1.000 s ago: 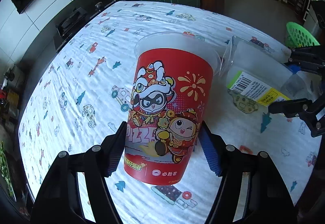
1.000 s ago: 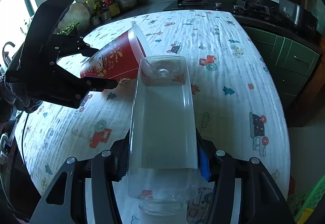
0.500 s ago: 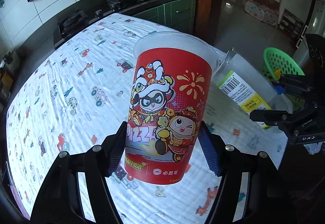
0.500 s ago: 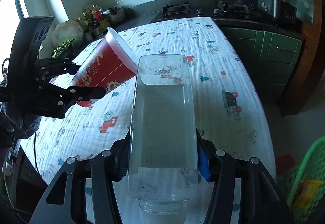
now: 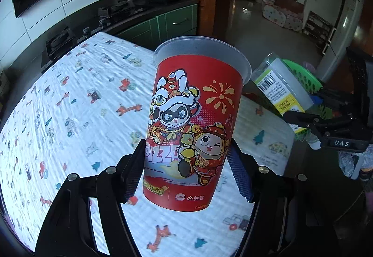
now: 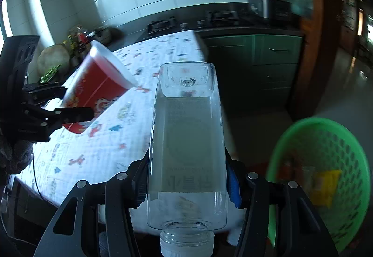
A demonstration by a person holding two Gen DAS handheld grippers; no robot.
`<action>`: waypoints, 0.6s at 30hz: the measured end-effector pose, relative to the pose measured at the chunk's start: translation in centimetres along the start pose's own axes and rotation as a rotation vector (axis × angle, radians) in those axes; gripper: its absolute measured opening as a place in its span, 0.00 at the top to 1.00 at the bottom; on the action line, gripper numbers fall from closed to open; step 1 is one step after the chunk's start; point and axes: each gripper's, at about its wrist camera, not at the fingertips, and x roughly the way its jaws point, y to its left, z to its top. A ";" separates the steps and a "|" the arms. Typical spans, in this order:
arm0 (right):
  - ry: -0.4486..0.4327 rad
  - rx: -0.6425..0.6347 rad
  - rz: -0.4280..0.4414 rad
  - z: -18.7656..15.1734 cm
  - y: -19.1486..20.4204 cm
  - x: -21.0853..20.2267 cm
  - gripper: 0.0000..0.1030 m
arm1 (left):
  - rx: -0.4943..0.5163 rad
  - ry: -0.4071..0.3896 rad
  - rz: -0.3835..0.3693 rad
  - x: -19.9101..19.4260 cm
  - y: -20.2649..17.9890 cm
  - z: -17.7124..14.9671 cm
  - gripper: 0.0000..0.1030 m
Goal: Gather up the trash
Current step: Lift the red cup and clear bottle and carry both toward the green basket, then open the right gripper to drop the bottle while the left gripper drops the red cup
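Both hands now off table (image 5: pixel 70 98), heading for bin (image 6: pixel 326 140) at 4 o'clock. L gripper (image 5: pixel 186 170) clamps cup (image 5: pixel 193 121), R gripper (image 6: pixel 186 182) clamps bottle (image 6: pixel 186 140); drop next.

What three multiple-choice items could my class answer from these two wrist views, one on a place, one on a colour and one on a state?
1. Where is the basket?
A. on the table
B. on the floor beyond the table's edge
C. on the stove

2. What colour is the cup?
A. red
B. blue
C. yellow

3. What is the state of the right hand-held gripper?
A. open and empty
B. shut on the bottle
C. shut on the cup

Answers:
1 B: the green basket sits low, past the table and its printed cloth.
2 A: the cup's wall is red with cartoon figures, held by the left hand-held gripper.
3 B: the clear bottle sits clamped between its fingers, cap end toward the camera.
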 end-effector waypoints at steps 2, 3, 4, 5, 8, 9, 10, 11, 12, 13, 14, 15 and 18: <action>-0.008 0.024 -0.036 -0.7 -1.5 -0.8 0.49 | 0.009 -0.003 -0.013 0.1 -1.4 0.5 0.35; -0.011 0.038 -0.054 -1.0 -2.4 -1.2 0.49 | 0.015 -0.006 -0.024 0.2 -2.2 0.7 0.35; -0.012 0.058 -0.072 -1.5 -3.5 -1.7 0.49 | 0.020 -0.009 -0.030 0.2 -2.8 1.0 0.35; -0.012 0.072 -0.095 -1.8 -4.5 -2.1 0.49 | 0.023 -0.011 -0.038 0.3 -3.4 1.2 0.35; -0.005 0.112 -0.164 -2.8 -7.7 -3.2 0.49 | 0.045 -0.018 -0.062 0.7 -5.6 1.9 0.35; -0.002 0.127 -0.183 -3.1 -8.6 -3.4 0.49 | 0.050 -0.017 -0.072 1.0 -6.3 2.2 0.35; 0.003 0.144 -0.206 -3.5 -9.8 -3.6 0.49 | 0.053 -0.014 -0.082 1.2 -7.0 2.4 0.35; 0.005 0.158 -0.224 -3.9 -10.8 -3.8 0.49 | 0.055 -0.012 -0.088 1.4 -7.5 2.6 0.35; 0.008 0.180 -0.247 -4.2 -12.0 -3.9 0.49 | 0.057 -0.010 -0.094 1.7 -7.9 2.8 0.35; 0.012 0.196 -0.258 -4.4 -12.6 -3.9 0.49 | 0.058 -0.009 -0.102 1.9 -8.5 3.0 0.35; 0.016 0.214 -0.269 -4.7 -13.5 -3.9 0.49 | 0.060 -0.007 -0.110 2.2 -8.9 3.2 0.35; 0.019 0.230 -0.280 -5.0 -14.2 -3.9 0.49 | 0.062 -0.006 -0.116 2.5 -9.5 3.4 0.35; 0.037 0.258 -0.310 -5.7 -16.1 -3.4 0.49 | 0.067 0.001 -0.132 3.2 -10.8 3.9 0.35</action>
